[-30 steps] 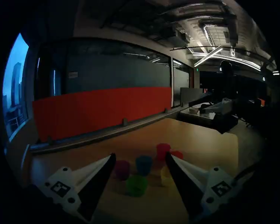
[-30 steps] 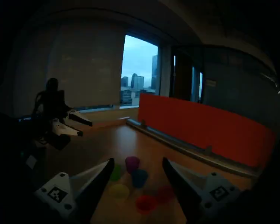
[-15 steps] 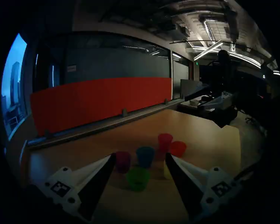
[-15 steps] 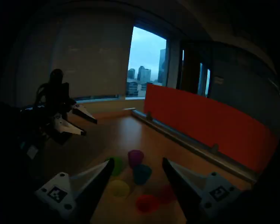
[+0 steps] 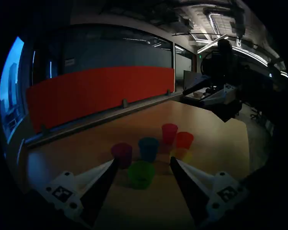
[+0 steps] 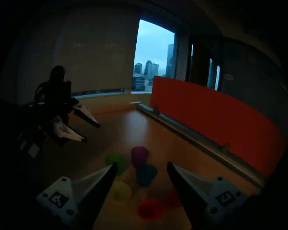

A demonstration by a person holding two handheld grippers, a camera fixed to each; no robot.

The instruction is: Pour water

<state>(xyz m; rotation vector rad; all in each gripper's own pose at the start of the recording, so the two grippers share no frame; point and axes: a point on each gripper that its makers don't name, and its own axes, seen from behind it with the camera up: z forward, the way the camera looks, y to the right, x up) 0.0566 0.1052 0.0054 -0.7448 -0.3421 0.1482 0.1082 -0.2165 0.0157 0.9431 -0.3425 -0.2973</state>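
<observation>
Cups had drifted farther ahead of my left gripper (image 5: 143,159) and right gripper (image 6: 141,164), both spread wide, gripping nothing. Left gripper view caught ceiling lights (image 5: 211,43); right gripper view, a window (image 6: 153,57). Dimness hid any water. Six stood clustered on the table (image 5: 217,142): purple cup (image 5: 121,153), blue cup (image 5: 148,147), green cup (image 5: 141,173), yellow cup (image 6: 120,190), red cup (image 5: 169,132), orange cup (image 5: 184,140).
</observation>
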